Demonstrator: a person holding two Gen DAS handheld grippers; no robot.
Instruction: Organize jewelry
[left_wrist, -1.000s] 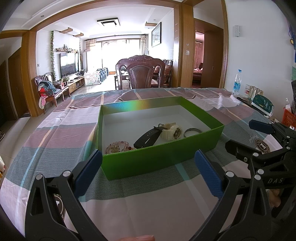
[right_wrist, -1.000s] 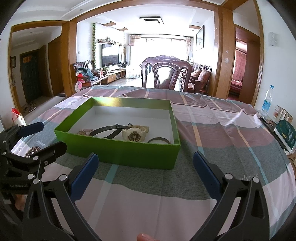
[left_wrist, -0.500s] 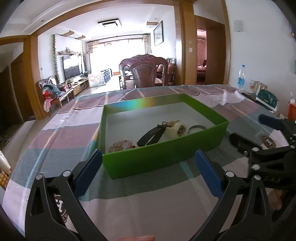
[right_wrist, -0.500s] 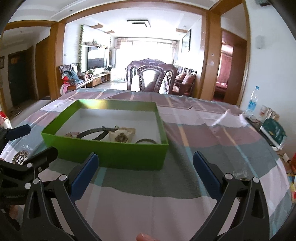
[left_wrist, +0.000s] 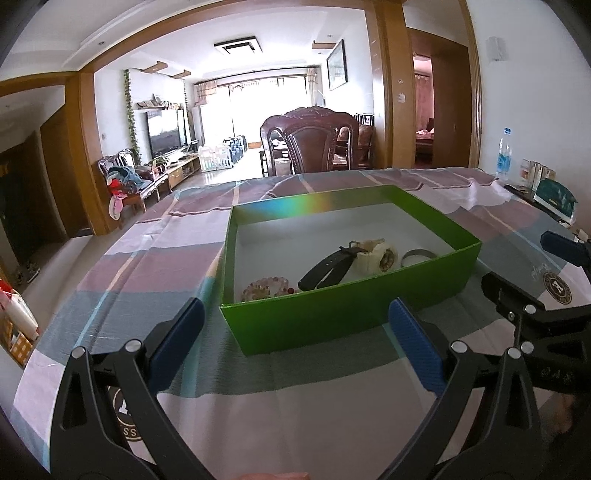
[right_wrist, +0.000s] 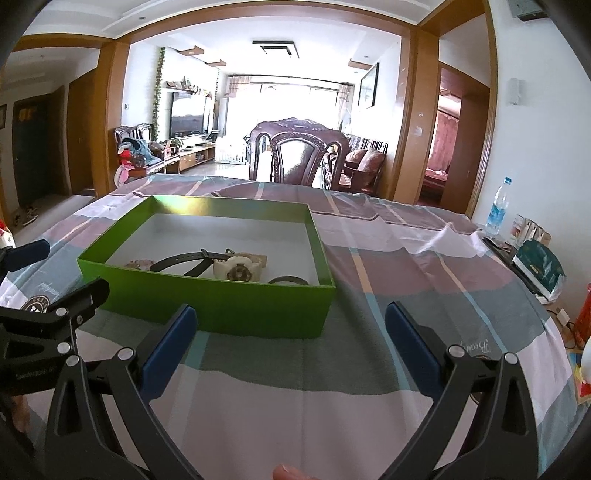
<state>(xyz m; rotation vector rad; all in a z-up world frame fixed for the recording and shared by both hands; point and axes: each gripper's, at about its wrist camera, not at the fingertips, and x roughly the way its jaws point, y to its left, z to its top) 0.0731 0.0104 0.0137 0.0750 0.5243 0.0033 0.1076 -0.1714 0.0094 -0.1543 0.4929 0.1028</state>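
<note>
Pulling back from the box (left_wrist: 351, 314), both claws are held wide apart and empty: left claw (left_wrist: 295, 343), right claw (right_wrist: 291, 343). With watch (right_wrist: 238, 271) and beads (left_wrist: 266, 288) inside, sorting is judged finished.

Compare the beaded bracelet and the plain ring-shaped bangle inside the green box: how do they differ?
The beaded bracelet is pinkish, made of round beads, and lies at the box's left end; the bangle is a smooth grey band at the right end, beyond the watch. Both rest flat on the green box's white floor, ungripped.
</note>
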